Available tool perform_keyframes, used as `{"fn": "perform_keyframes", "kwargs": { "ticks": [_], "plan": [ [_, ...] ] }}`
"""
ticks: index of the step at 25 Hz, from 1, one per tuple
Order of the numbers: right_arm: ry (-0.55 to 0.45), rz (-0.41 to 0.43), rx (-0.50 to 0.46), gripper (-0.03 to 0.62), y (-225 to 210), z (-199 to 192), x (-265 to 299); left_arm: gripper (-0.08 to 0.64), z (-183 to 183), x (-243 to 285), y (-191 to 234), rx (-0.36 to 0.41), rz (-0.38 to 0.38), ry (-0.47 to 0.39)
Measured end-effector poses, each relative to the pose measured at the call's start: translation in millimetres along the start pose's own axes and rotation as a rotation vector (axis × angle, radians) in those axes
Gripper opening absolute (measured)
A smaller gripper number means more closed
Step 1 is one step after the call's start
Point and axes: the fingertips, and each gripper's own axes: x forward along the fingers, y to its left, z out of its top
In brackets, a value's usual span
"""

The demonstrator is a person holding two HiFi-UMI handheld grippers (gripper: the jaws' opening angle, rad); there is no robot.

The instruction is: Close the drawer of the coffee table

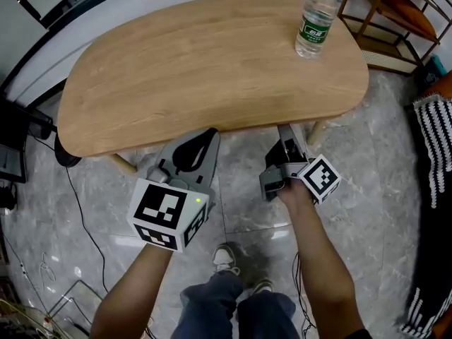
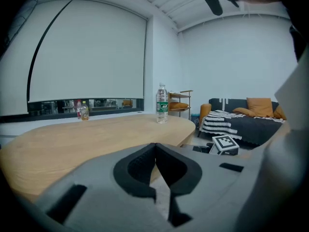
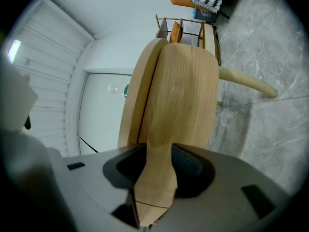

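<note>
My right gripper (image 1: 288, 138) is turned on its side and reaches in under the near edge of the coffee table (image 1: 212, 69). Its jaws are partly open and clenched on the drawer (image 3: 179, 95). In the right gripper view (image 3: 159, 154), a narrow tongue of the drawer's light wood runs down between my two dark pads (image 3: 189, 164), and both pads press on it. The drawer sits right under the tabletop, with only a thin dark seam between the two. From the head view the tabletop covers it, so I cannot tell there how far in it sits. One slanted table leg (image 3: 247, 82) angles off toward the grey marble floor (image 1: 247, 203). My left gripper (image 1: 209, 137) hangs just short of the same table edge, beside the right gripper but apart from it, and it is tipped slightly downward. In the left gripper view (image 2: 155, 147) its jaws are drawn together, tips meeting, with nothing between them and touching nothing. Beyond them lies the tabletop (image 2: 72, 139), and a water bottle (image 2: 161, 104) stands upright near its far right end (image 1: 316, 20).
</note>
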Motion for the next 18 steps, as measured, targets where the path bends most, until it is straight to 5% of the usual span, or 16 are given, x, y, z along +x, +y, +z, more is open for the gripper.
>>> {"fn": "perform_keyframes", "kwargs": {
  "ticks": [8,11,15,18],
  "plan": [
    [0.066,-0.095,-0.053,0.141,33.7,14.7,-56.5,0.008,38.4,-26.6,-31.1,-0.019,-0.031,0.034],
    [0.104,-0.112,-0.112,0.141,75.1,24.2,-73.1,0.008,67.4,-44.2,-38.6,-0.031,-0.034,0.043],
    [0.196,-0.006,-0.219,0.141,159.7,33.3,-76.5,0.008,112.4,-70.5,-43.8,-0.057,-0.032,0.051],
    [0.268,-0.039,-0.287,0.139,212.1,40.2,-89.2,0.008,151.1,-95.1,-45.5,-0.07,-0.015,0.07]
  ]
}}
